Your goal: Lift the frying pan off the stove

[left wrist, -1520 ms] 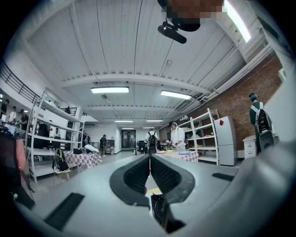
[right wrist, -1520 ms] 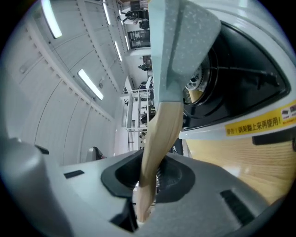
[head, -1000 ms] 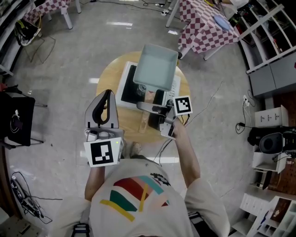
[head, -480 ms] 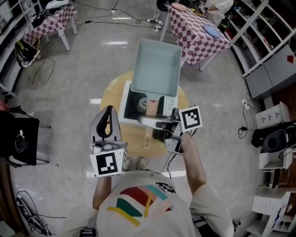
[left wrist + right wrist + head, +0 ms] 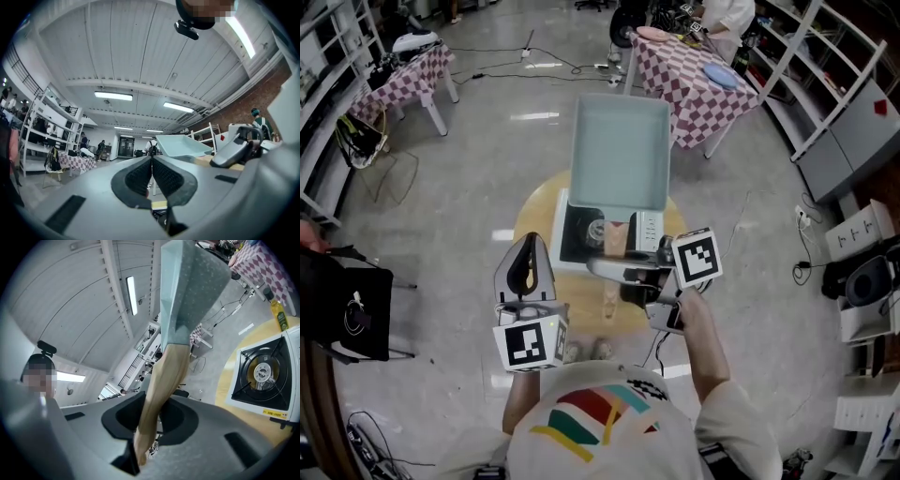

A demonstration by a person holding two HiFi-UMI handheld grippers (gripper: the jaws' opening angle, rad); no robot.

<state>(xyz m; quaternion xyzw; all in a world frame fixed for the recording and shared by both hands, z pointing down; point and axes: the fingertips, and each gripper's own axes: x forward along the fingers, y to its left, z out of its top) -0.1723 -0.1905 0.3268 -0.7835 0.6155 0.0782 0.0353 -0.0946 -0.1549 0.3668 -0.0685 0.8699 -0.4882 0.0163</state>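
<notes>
A square pale-green frying pan point(image 5: 619, 155) with a wooden handle point(image 5: 616, 240) hangs in the air above the white single-burner stove point(image 5: 649, 228), clear of the burner point(image 5: 592, 228). My right gripper point(image 5: 609, 268) is shut on the handle's end. In the right gripper view the handle point(image 5: 161, 380) runs up from between the pads to the pan point(image 5: 190, 287), and the stove point(image 5: 265, 373) lies bare below at the right. My left gripper point(image 5: 526, 246) is held left of the stove with nothing in it. Its pads point(image 5: 140, 177) meet in the left gripper view.
The stove sits on a small round wooden table point(image 5: 534, 214). An oil bottle point(image 5: 277, 316) stands on the table behind the stove. Checked-cloth tables point(image 5: 698, 80) stand beyond, white shelving point(image 5: 839, 94) is at the right, and cables point(image 5: 380, 178) lie on the floor.
The pan has risen from just over the burner to well above the stove, carried by my right gripper. The left gripper has kept its place beside the table.
</notes>
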